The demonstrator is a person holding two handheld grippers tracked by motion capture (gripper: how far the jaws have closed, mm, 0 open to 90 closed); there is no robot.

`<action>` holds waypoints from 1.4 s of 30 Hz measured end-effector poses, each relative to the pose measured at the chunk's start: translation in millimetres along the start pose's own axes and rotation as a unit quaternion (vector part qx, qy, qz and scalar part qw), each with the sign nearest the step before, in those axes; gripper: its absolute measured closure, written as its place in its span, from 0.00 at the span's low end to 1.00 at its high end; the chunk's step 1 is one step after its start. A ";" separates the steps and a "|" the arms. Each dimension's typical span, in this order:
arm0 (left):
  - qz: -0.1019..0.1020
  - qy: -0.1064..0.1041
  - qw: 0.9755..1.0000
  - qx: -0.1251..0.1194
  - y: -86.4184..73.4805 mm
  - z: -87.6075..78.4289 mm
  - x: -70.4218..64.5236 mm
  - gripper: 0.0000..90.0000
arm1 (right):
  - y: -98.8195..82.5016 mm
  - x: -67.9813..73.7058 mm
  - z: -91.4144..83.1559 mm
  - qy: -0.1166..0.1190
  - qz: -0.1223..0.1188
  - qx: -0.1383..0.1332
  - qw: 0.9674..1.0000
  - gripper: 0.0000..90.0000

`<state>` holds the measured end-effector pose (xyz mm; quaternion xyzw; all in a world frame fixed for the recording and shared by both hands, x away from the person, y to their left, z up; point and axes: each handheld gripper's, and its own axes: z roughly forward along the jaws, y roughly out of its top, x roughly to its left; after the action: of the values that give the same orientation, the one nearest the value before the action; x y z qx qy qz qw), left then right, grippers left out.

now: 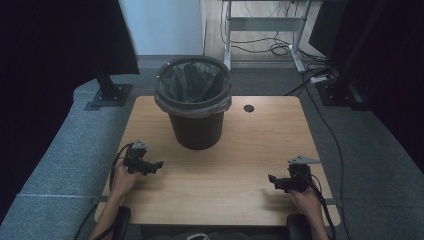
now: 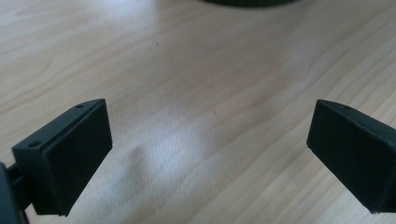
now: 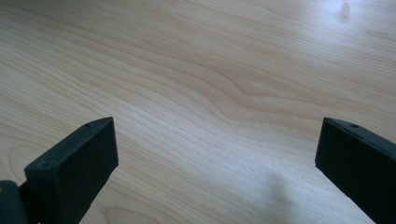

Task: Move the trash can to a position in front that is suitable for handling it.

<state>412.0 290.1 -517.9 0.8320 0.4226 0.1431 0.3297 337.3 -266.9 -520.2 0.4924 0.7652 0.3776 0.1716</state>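
Observation:
A dark waste bin [image 1: 195,102] lined with a grey bag stands on the far middle of the wooden table [image 1: 235,165]. My left gripper [image 1: 156,165] rests low over the table's left side, in front and left of the bin, pointing right; its jaws stand wide apart over bare wood [image 2: 208,130] with nothing between them. My right gripper [image 1: 274,180] sits near the front right, pointing left. In the right gripper view its jaws are also spread wide over bare wood [image 3: 219,140]. The bin's base [image 2: 247,2] shows at the top edge of the left gripper view.
A round cable hole [image 1: 248,108] lies in the tabletop right of the bin. Behind the table stand a metal desk frame [image 1: 262,25] with loose cables on the floor, dark stands at both sides, and grey carpet around.

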 end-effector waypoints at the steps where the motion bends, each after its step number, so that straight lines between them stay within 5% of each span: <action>1: -0.003 -0.002 1.000 -0.004 1.6 0.3 1.5 0.00 | 1.7 1.4 1.1 0.002 0.001 0.000 1.000 0.00; 11: -0.013 0.000 1.000 -0.016 24.4 7.5 14.1 0.00 | 23.5 13.6 10.0 0.026 -0.012 -0.011 1.000 0.00; 21: 0.000 0.001 1.000 -0.019 50.3 12.7 21.1 0.00 | 51.5 17.0 28.2 0.043 -0.019 -0.014 0.999 0.00; 27: -0.027 -0.003 0.999 -0.038 56.6 15.9 30.3 0.00 | 70.4 20.7 35.9 0.048 -0.029 -0.033 0.998 0.00; 42: -0.054 -0.005 0.997 -0.054 88.5 22.7 50.9 0.00 | 101.0 20.6 61.7 0.038 -0.036 -0.014 0.999 0.00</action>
<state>508.2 283.3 -477.6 0.7895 0.4571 0.1432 0.3838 430.0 -200.2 -483.1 0.4470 0.7831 0.4005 0.1629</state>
